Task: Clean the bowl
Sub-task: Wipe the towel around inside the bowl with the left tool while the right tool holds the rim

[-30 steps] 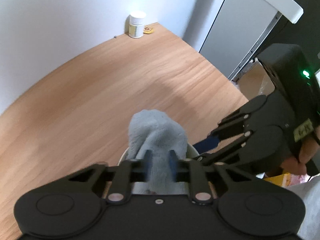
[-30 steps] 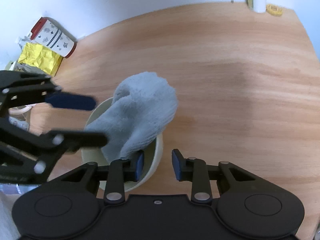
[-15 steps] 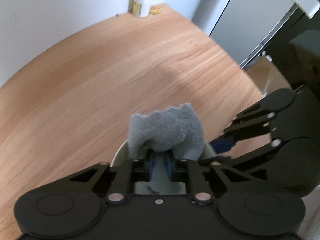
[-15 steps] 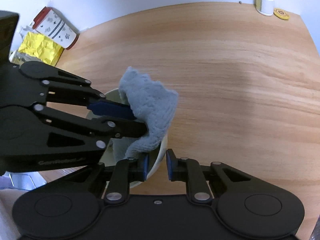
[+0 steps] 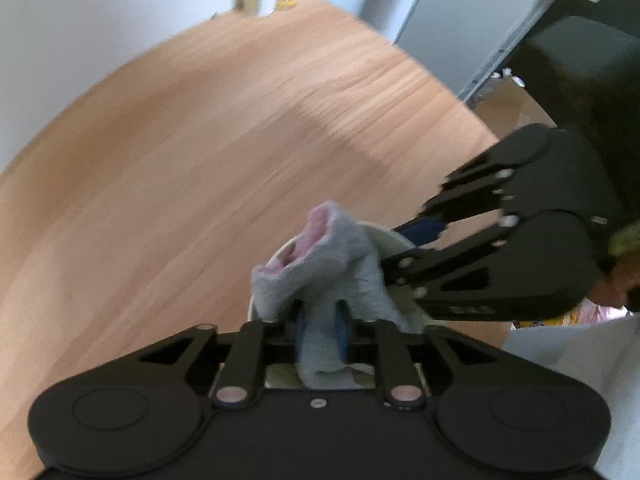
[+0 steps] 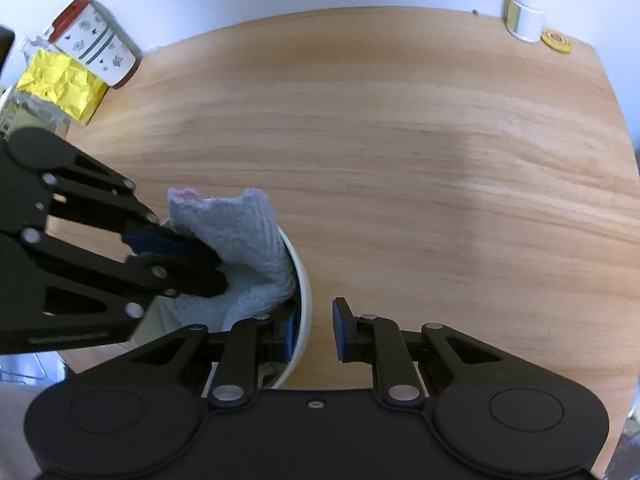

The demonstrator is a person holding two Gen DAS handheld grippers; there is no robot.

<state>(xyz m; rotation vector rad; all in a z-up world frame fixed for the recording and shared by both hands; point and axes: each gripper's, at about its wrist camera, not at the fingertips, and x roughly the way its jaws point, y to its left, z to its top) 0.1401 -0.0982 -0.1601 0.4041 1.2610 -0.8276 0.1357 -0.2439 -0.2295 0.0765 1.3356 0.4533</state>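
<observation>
The left gripper [image 5: 319,330] is clamped on a grey cloth [image 5: 320,276]: its two blue pads press the fabric from either side, and the cloth bunches up above them, showing a pinkish edge at its top. In the right wrist view the same gripper [image 6: 188,256] reaches in from the left, its fingertips buried in the cloth [image 6: 244,248], which fills the inside of a cream-white bowl [image 6: 303,304].

The right gripper [image 6: 314,330] stands with its jaws parted around the bowl's rim: the left blue pad sits inside the bowl against the wall, the right blue pad hangs outside with a clear gap to the rim. It grips nothing firmly that can be seen. From the left wrist view this gripper [image 5: 416,240] comes in from the right, its fingers straddling the bowl [image 5: 390,238] edge just beside the cloth.

The bowl rests on a wooden table [image 6: 420,152], near its front edge. At the far left of the table lies a patterned white cylinder with a red end [image 6: 96,50] beside crumpled yellow foil [image 6: 60,86]. At the far right corner stands a white-lidded jar [image 6: 526,8] with a small yellow disc [image 6: 556,40] just beside it; the left wrist view is too blurred to tell them clearly.
</observation>
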